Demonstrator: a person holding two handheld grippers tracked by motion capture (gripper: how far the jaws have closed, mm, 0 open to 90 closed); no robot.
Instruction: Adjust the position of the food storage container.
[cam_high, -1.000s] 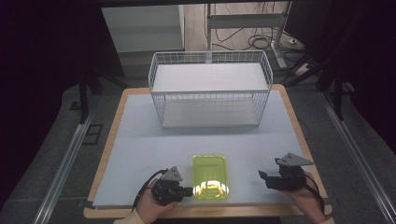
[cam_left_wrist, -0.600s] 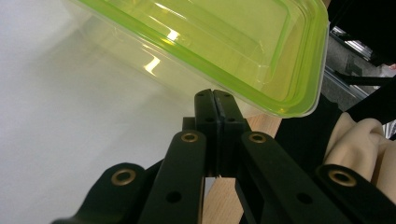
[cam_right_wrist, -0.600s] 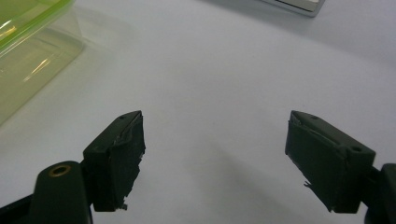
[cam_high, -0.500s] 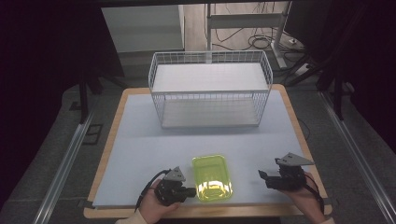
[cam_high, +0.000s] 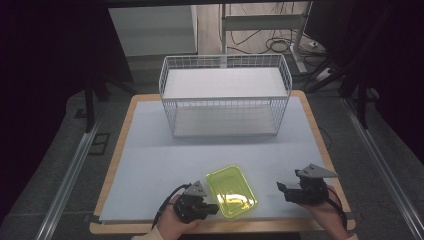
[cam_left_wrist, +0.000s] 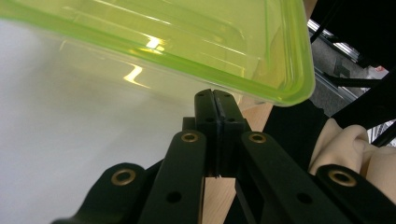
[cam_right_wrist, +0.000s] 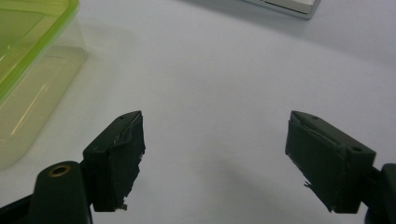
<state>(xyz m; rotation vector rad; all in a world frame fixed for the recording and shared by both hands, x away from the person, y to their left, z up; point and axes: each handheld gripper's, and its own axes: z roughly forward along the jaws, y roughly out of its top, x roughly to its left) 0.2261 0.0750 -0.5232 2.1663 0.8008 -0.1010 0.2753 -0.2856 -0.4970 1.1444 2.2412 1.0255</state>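
Translucent lime-green container (cam_high: 231, 191), white wire basket (cam_high: 225, 95), pale grey table mat (cam_high: 150, 170).

The setting looks like a lab or test workroom rather than a home. A wooden-edged table (cam_high: 310, 107) covered with a pale grey mat (cam_high: 150, 165) stands on dark grey carpet, flanked by metal floor rails (cam_high: 65, 185). Behind it, loose black cables (cam_high: 280, 45) lie on the floor beside a metal stand's legs (cam_high: 300, 60). A white wire basket (cam_high: 225, 95) sits on the table as a staged prop.
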